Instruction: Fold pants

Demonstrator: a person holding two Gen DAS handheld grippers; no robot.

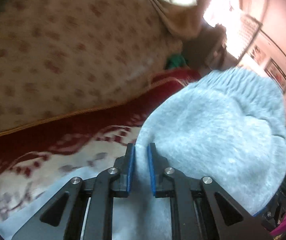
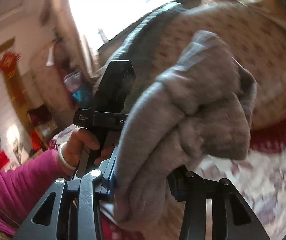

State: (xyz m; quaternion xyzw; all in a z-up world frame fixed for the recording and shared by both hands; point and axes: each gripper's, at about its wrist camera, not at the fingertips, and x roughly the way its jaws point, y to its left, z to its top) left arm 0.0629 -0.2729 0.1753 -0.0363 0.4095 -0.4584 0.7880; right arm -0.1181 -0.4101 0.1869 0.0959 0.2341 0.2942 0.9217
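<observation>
Pants (image 1: pixel 212 132): we see fuzzy pale grey.
Bedspread (image 1: pixel 63 46), upper left: cream, reddish floral dots.
Blanket (image 1: pixel 67 132): dark red, white pattern.
Sleeve (image 2: pixel 17 178): we see magenta.

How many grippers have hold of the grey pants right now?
2. The left gripper pinches an edge of the grey pants between its blue pads. The right gripper clamps a thick bunch of them, lifted above the patterned bedspread.
</observation>
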